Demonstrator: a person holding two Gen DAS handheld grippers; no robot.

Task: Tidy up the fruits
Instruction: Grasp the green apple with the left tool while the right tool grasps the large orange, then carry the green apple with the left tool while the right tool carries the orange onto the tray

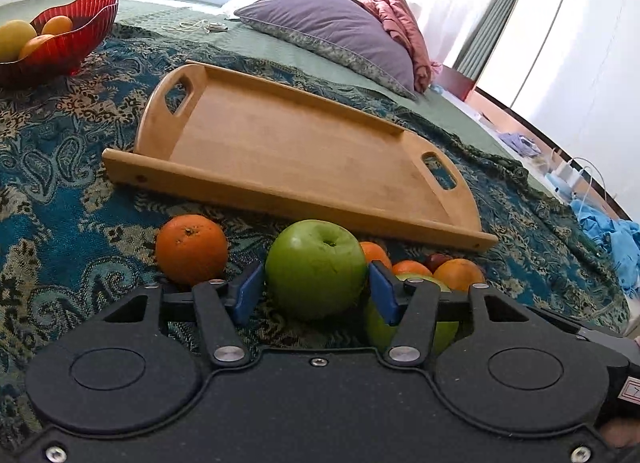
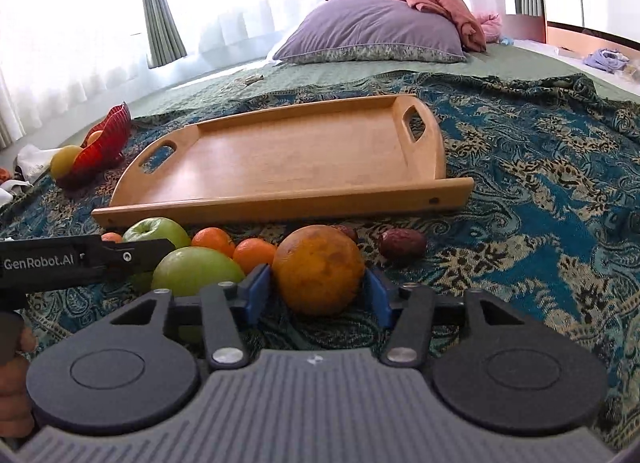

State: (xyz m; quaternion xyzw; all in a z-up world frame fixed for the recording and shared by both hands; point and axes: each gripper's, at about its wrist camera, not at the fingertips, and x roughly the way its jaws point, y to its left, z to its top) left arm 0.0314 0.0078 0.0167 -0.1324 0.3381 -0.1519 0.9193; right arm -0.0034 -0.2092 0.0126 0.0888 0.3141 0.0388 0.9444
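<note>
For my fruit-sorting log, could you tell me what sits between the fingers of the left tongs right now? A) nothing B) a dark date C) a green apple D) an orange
C: in the left wrist view a green apple fills the gap of the left tongs, one blue pad on each side of it, while the nearest orange lies outside to the left.
</note>
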